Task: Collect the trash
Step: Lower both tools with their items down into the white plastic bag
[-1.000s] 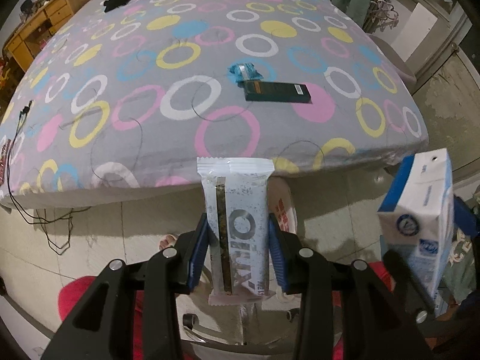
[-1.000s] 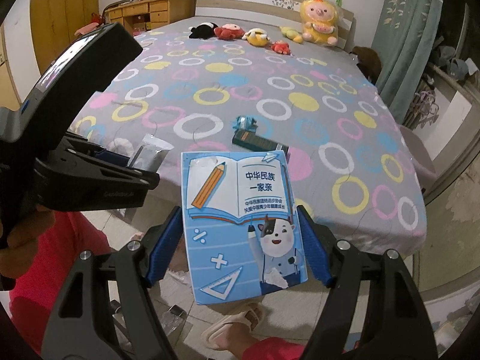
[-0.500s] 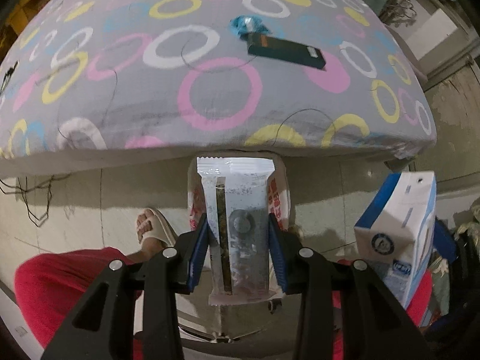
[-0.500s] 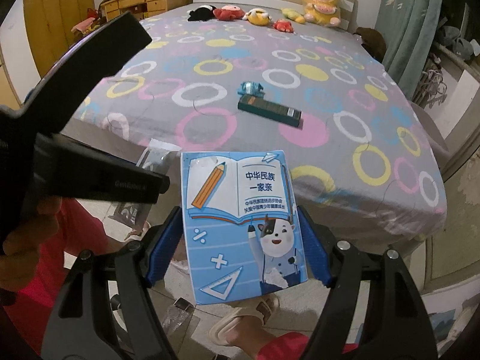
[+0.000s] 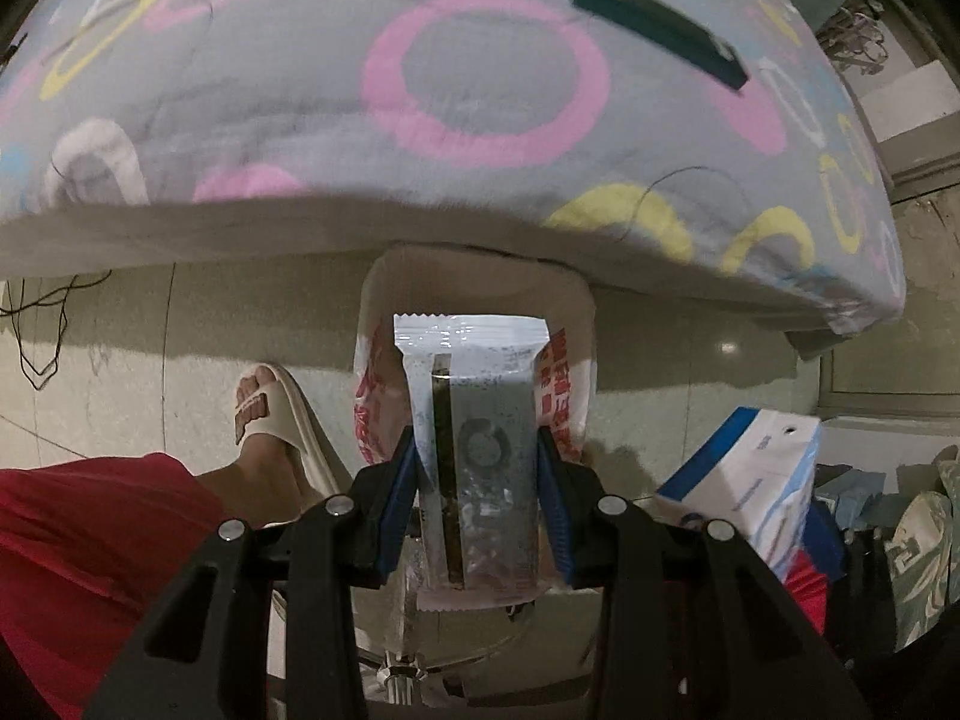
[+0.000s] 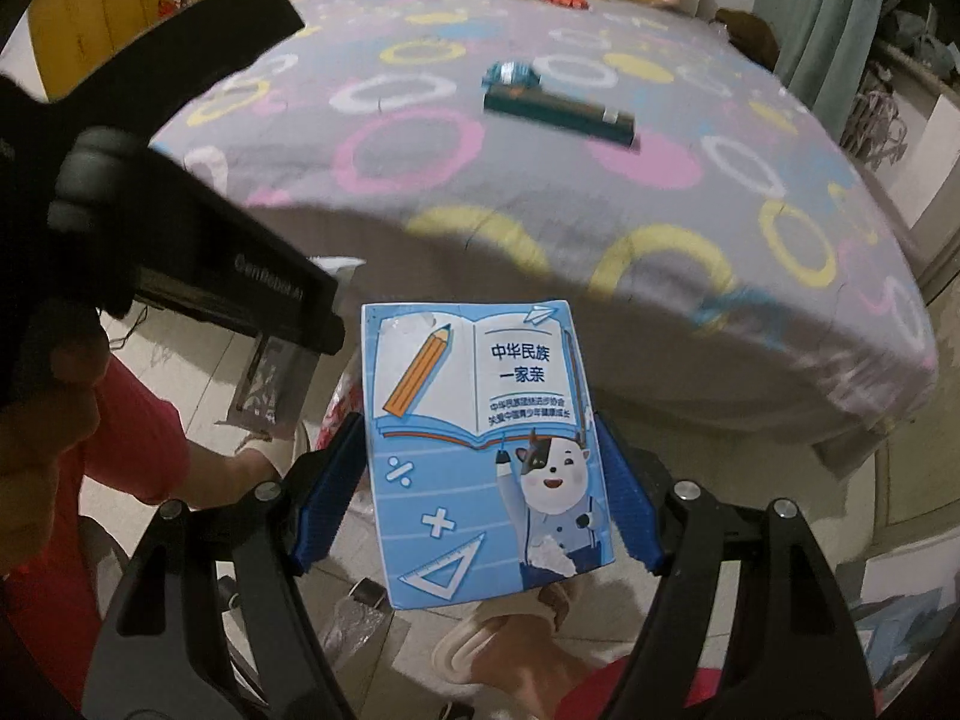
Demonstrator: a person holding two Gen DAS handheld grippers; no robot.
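- Grippers first: I am seeing my left gripper (image 5: 477, 501) clamping its blue pads on a snack wrapper (image 5: 474, 420), a white and grey packet with a dark strip down its middle, standing upright between the jaws.
- I am watching the jaws sit fairly narrow, pressing both long edges of the wrapper, while its crimped top is poking out toward 12 o'clock.
- I am seeing a bin lined with a white bag with red print (image 5: 561, 390) lying directly behind the wrapper, on the floor just under the edge of the bed (image 5: 300, 120).
- I am holding a blue milk carton (image 6: 486, 450) in my right gripper (image 6: 480, 492); the pads are pressing its two sides with the jaws set wide, and the printed face with a pencil, a book and a cartoon cow is facing the camera.
- I am seeing the same carton in the left wrist view at 4 o'clock (image 5: 750, 480), well apart from the wrapper.
- I am noticing two more pieces lying on the bed: a dark green flat box (image 6: 558, 111) and, touching its far end, a crumpled blue wrapper (image 6: 510, 73), at 12 o'clock from the carton.
- I am seeing a foot in a beige slipper (image 5: 270, 420) standing on the tiles at 9 o'clock from the left gripper, beside red clothing.
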